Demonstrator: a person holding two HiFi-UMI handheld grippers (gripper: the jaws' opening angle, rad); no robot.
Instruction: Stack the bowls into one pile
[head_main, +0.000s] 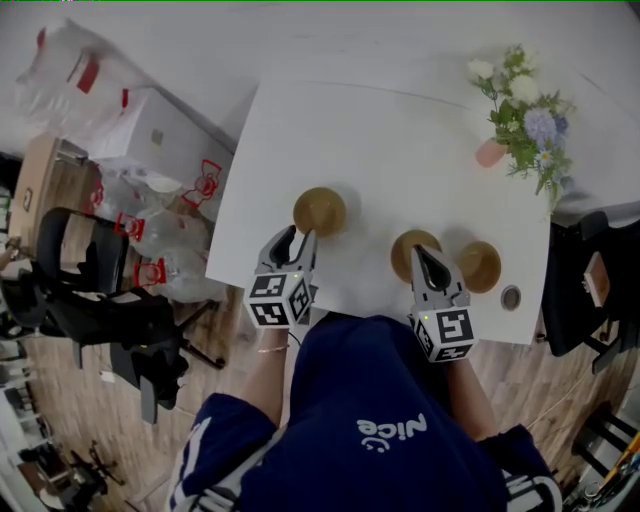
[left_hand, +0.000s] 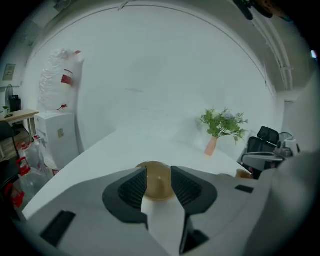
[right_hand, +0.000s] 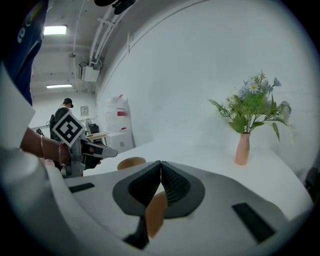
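Observation:
Three golden-brown bowls sit on the white table (head_main: 400, 140). The left bowl (head_main: 319, 211) rests alone, and my left gripper (head_main: 297, 237) stands open just in front of it. In the left gripper view that bowl (left_hand: 158, 191) lies in the gap ahead of the left gripper (left_hand: 159, 172), untouched by the pads. My right gripper (head_main: 420, 252) is shut on the near rim of the middle bowl (head_main: 410, 243). In the right gripper view the right gripper (right_hand: 160, 166) pinches that bowl's rim (right_hand: 156, 212). The third bowl (head_main: 481, 265) sits just right of it.
A pink vase with flowers (head_main: 520, 115) stands at the table's far right corner. A small round fitting (head_main: 511, 296) sits near the front right edge. Black chairs (head_main: 90, 290) and boxes with plastic bags (head_main: 150, 130) crowd the floor at left; another chair (head_main: 590, 290) stands at right.

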